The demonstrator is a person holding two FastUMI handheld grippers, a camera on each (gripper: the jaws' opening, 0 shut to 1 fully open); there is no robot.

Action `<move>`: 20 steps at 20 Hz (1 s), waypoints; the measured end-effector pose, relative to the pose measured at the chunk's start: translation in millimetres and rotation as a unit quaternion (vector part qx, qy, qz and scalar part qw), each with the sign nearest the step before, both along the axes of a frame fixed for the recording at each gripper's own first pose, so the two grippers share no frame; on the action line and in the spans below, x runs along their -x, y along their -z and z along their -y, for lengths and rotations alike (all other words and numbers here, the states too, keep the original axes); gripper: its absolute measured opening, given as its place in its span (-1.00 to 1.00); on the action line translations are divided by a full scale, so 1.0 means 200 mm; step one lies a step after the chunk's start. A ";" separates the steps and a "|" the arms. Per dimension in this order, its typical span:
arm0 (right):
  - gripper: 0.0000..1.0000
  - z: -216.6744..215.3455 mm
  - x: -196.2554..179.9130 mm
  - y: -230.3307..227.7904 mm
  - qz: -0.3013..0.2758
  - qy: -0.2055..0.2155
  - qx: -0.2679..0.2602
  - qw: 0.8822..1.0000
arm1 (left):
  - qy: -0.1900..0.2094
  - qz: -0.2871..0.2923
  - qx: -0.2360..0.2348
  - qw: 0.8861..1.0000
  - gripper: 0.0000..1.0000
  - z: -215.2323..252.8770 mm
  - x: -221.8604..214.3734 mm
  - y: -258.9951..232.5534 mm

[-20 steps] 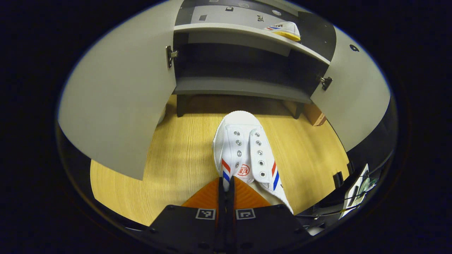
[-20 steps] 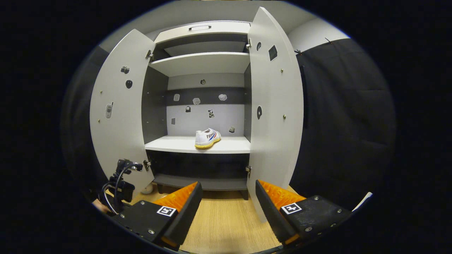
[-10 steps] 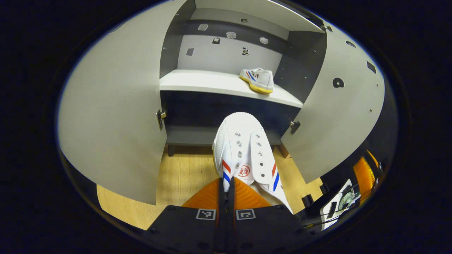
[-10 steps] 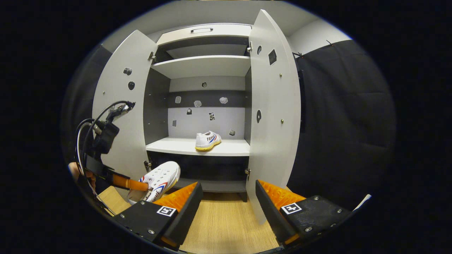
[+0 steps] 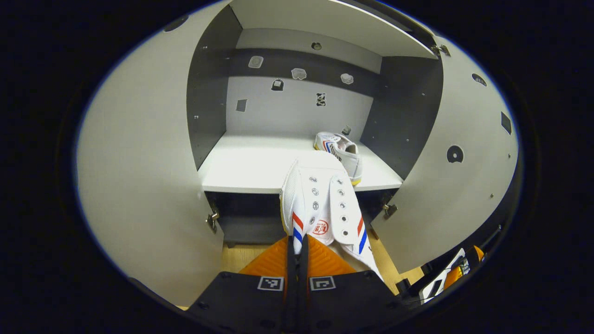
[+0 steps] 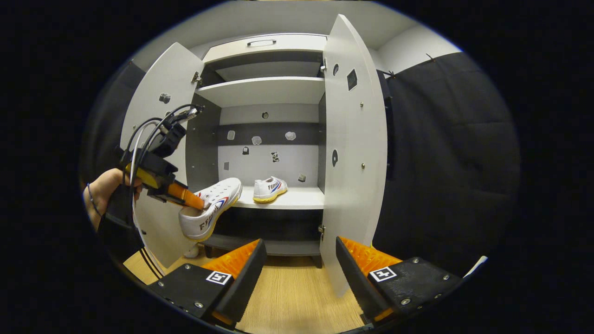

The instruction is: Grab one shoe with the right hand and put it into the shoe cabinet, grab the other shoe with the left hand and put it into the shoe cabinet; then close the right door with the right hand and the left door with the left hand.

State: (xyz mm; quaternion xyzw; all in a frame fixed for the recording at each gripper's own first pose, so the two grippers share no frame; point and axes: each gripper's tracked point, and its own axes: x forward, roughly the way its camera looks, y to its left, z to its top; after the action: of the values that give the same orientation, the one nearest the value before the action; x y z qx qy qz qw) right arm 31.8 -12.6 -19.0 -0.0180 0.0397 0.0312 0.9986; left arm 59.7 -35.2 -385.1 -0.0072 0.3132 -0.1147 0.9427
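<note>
My left gripper (image 5: 297, 241) is shut on the collar of a white shoe (image 5: 322, 206) with red and blue stripes, held in the air with its toe over the front edge of the cabinet's middle shelf (image 5: 250, 167). The right gripper view shows this gripper (image 6: 197, 204) and held shoe (image 6: 209, 211) in front of the left door (image 6: 155, 139). A second white shoe (image 6: 270, 189) with a yellow sole rests on the shelf's right side (image 5: 342, 150). My right gripper (image 6: 299, 273) hangs open and holds nothing, low before the cabinet.
Both grey cabinet doors stand wide open, the right door (image 6: 355, 153) just ahead of my right gripper. A hand (image 6: 104, 190) holds the left gripper. Wooden floor (image 6: 297, 297) lies below. An upper shelf (image 6: 264, 88) and a dark lower compartment (image 6: 269, 227) flank the middle shelf.
My left gripper has lifted the shoe from near the floor up to the middle shelf's height and toward the cabinet. The right gripper has stayed nearly still and open.
</note>
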 end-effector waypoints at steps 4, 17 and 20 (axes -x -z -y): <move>0.85 0.04 -0.01 -0.01 0.001 0.006 -0.001 1.000 | -0.007 0.021 -0.018 1.000 -0.87 -0.02 0.02 -0.08; 0.85 0.07 -0.08 -0.05 -0.003 0.022 -0.005 1.000 | -0.024 -0.011 -0.024 0.999 -0.87 -0.06 -0.26 -0.10; 0.85 0.08 -0.08 -0.05 -0.002 0.024 -0.001 1.000 | -0.025 -0.010 -0.052 0.998 -0.88 -0.07 -0.38 -0.08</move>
State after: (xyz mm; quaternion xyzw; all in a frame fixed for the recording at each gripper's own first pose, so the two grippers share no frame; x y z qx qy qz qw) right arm 47.1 -27.8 -9.4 -0.0161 0.0421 0.0072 0.9990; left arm 135.5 -20.8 -369.2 0.0332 0.3280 -0.0745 0.9411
